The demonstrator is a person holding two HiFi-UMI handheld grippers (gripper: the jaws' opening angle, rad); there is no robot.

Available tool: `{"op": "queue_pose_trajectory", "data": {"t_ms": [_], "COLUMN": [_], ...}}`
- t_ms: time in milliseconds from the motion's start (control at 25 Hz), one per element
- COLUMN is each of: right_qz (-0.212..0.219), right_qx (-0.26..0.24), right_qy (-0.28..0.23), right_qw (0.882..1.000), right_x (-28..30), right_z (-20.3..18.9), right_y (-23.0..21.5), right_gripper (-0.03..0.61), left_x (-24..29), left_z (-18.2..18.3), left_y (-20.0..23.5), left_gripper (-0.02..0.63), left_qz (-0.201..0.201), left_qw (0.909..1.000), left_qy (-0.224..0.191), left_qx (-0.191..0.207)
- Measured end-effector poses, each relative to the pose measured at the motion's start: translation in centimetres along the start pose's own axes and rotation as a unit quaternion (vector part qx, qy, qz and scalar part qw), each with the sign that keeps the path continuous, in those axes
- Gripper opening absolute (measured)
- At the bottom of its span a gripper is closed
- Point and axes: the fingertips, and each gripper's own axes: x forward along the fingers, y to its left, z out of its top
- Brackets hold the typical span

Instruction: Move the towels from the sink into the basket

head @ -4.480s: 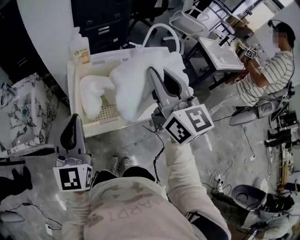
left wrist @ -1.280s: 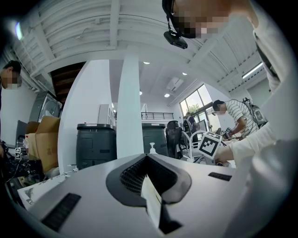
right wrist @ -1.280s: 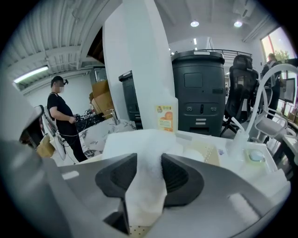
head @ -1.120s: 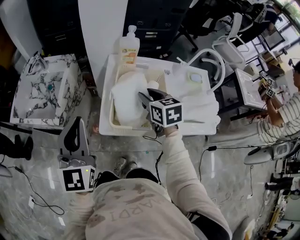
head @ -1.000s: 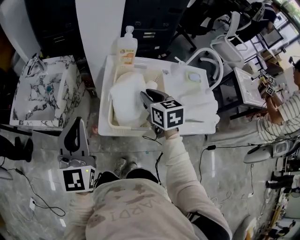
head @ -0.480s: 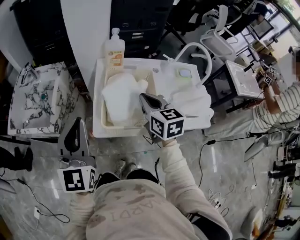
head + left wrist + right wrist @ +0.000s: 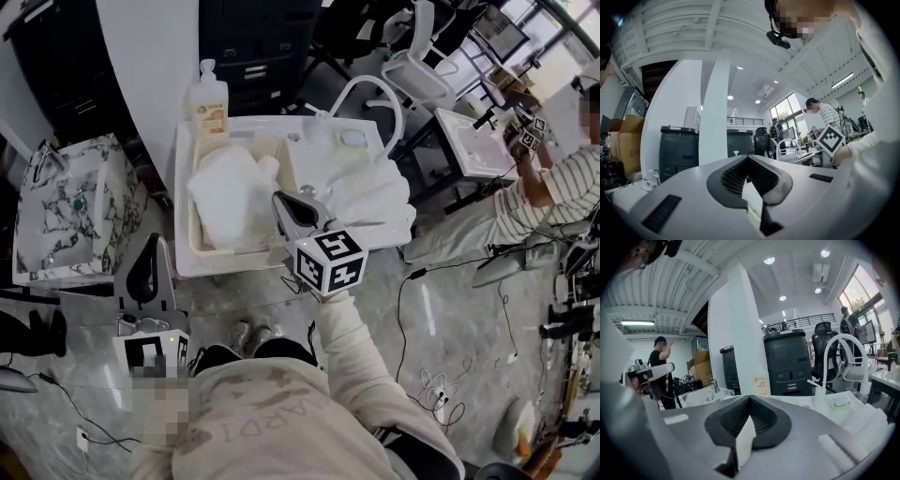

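Two heaps of white towels show in the head view: one heap (image 7: 230, 183) fills the cream perforated plastic basket (image 7: 194, 246) in the left half of the white rectangular sink unit (image 7: 225, 266), and the other heap (image 7: 375, 199) lies in the right half, reaching its right edge. Your right gripper (image 7: 279, 199) hangs over the front of the unit, between the two heaps and just beside the basket's right front corner. In the right gripper view its jaws (image 7: 749, 401) are pressed together with nothing caught in them. Your left gripper (image 7: 147, 242) is low at your left, well apart from the sink unit and over the grey floor. Its own view shows the jaws (image 7: 747, 159) likewise closed on nothing. A clear plastic pump bottle with an orange label (image 7: 208, 94) stands at the unit's back left corner. A marble-patterned basin (image 7: 66, 211) sits further to the left.
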Motion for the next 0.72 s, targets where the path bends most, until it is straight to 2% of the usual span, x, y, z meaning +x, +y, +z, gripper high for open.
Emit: {"op": "queue_pose_trajectory", "data": {"t_ms": [720], "right_qz": [-0.036], "right_qx": [-0.026], "right_qy": [-0.044], "right_qw": [0.998], "right_x": [-5.1], "right_z": [1.9], "right_y": [-0.2], "right_gripper": [0.011], "left_x": [0.7], "left_z": [0.9], "left_y": [-3.2], "left_gripper": [0.005], "left_qz": [-0.044], "left_qw": [0.999], "left_qy": [-0.008], "left_qx": [-0.002]}}
